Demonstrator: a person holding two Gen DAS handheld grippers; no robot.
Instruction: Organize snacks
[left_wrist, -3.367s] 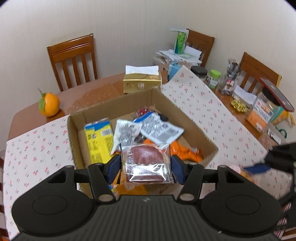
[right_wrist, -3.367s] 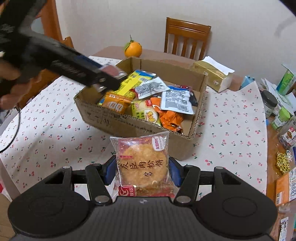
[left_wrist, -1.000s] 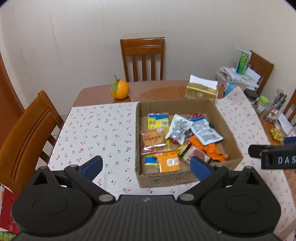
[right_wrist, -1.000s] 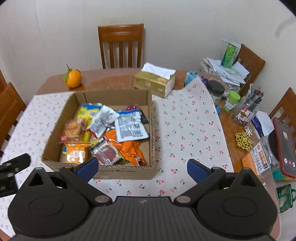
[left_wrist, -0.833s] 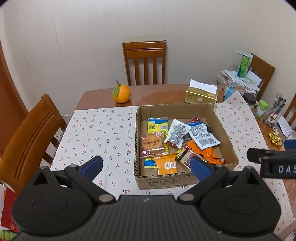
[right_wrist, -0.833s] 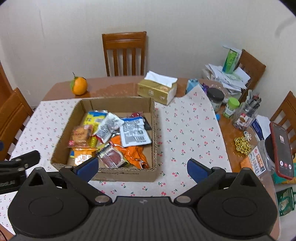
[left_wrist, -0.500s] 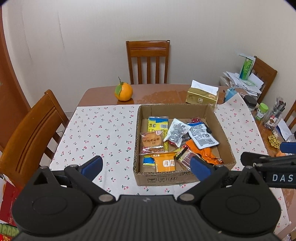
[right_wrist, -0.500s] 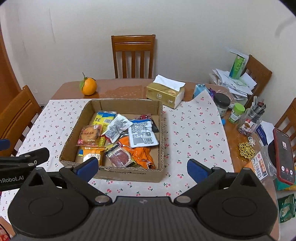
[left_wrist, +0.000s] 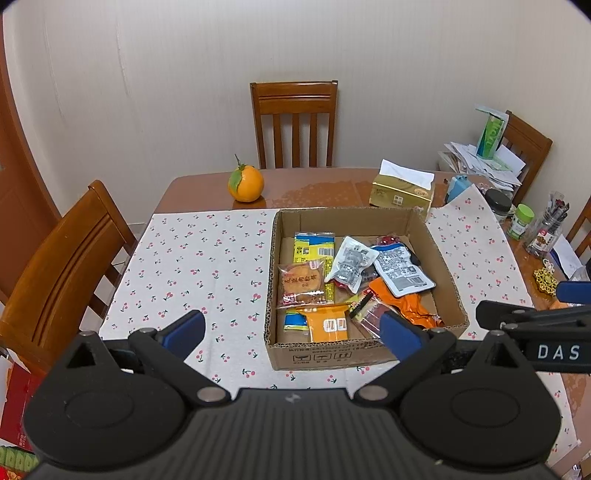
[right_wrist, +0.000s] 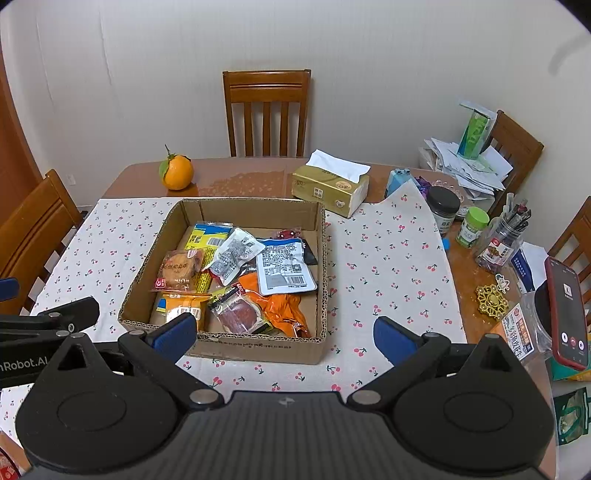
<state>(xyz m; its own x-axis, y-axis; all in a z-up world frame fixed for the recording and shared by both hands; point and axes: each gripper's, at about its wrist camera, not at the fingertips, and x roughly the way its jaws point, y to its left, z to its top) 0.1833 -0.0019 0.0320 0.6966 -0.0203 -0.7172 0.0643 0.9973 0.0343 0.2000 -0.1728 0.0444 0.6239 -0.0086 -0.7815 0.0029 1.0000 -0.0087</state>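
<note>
An open cardboard box (left_wrist: 354, 216) (right_wrist: 255, 208) stands on the cherry-print tablecloth and holds several snack packets. Among them lie a round biscuit packet (left_wrist: 301, 282) (right_wrist: 177, 273), a red jerky packet (right_wrist: 236, 314), a yellow packet (left_wrist: 314, 249) and an orange wrapper (right_wrist: 284, 308). My left gripper (left_wrist: 291, 334) hangs open and empty, high above the table's near edge. My right gripper (right_wrist: 284, 334) is open and empty too, pulled back in front of the box. Each gripper's arm shows at the edge of the other's view.
An orange (left_wrist: 245, 182) and a gold tissue box (right_wrist: 330, 184) sit behind the box. Jars, pens, papers and a red phone (right_wrist: 567, 317) crowd the table's right side. Wooden chairs (left_wrist: 293, 122) stand at the far side, left and right.
Both grippers let go of their packets, the jerky and the biscuit, which now lie in the box. Both then drew back and rose away from the table, fingers open.
</note>
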